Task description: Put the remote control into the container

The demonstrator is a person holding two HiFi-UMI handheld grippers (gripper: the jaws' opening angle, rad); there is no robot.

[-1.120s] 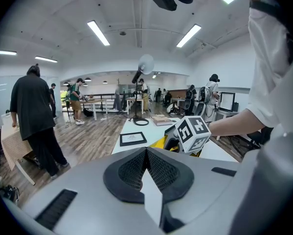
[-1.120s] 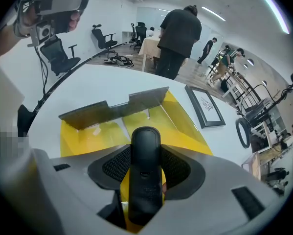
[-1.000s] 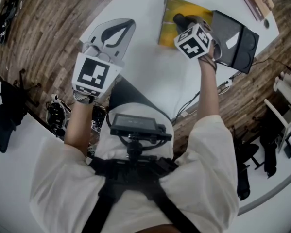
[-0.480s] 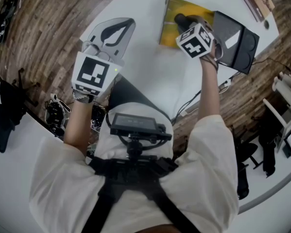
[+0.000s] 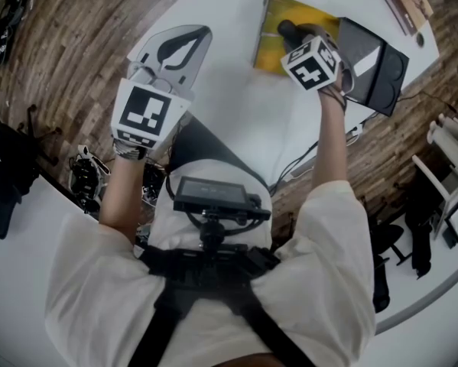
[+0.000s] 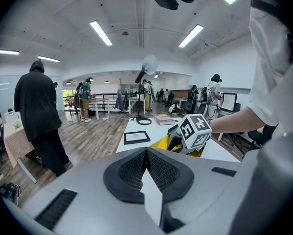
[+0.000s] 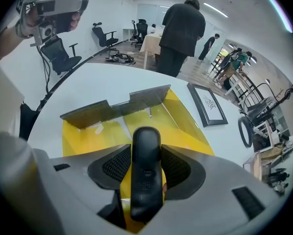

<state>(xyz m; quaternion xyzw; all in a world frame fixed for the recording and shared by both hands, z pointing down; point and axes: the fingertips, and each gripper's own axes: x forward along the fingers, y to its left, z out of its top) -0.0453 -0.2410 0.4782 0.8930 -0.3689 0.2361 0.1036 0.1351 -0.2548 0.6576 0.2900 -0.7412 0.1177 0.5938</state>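
2 fingers (image 7: pixel 113 168) clamp remote control (image 7: pixel 146 173) above container (image 7: pixel 90 137).

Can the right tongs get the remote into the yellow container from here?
Probably yes. The right tongs are shut on the remote control and hang over the open yellow container, with nothing showing between them and its floor.

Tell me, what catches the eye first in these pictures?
A black remote control sits clamped in the right gripper, poised over a bright yellow container on the white table. The left gripper hangs shut and empty at the table's near edge.
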